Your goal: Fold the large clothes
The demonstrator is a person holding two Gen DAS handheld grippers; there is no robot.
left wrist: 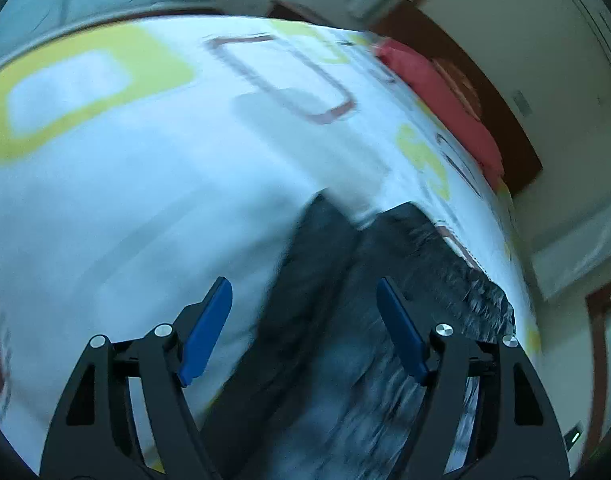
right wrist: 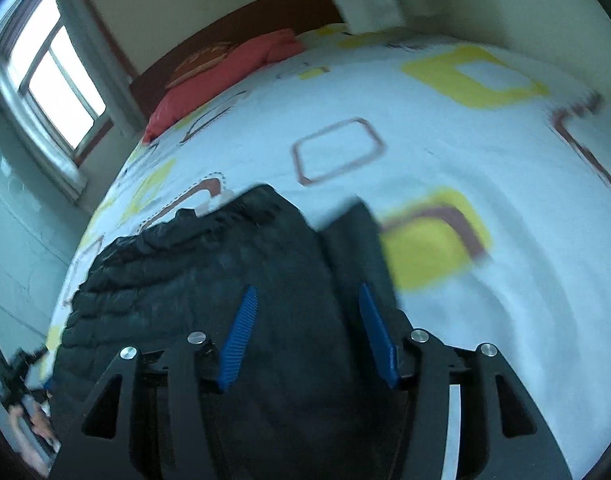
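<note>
Right wrist: right hand-held gripper half-open, empty.

Black quilted jacket on a white bedsheet with yellow and brown squares, red pillow

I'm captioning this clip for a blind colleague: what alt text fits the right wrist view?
A dark quilted garment lies on a bed sheet patterned with yellow and brown squares, below the open, empty right gripper. A red pillow lies by the headboard; a window is at left.
</note>
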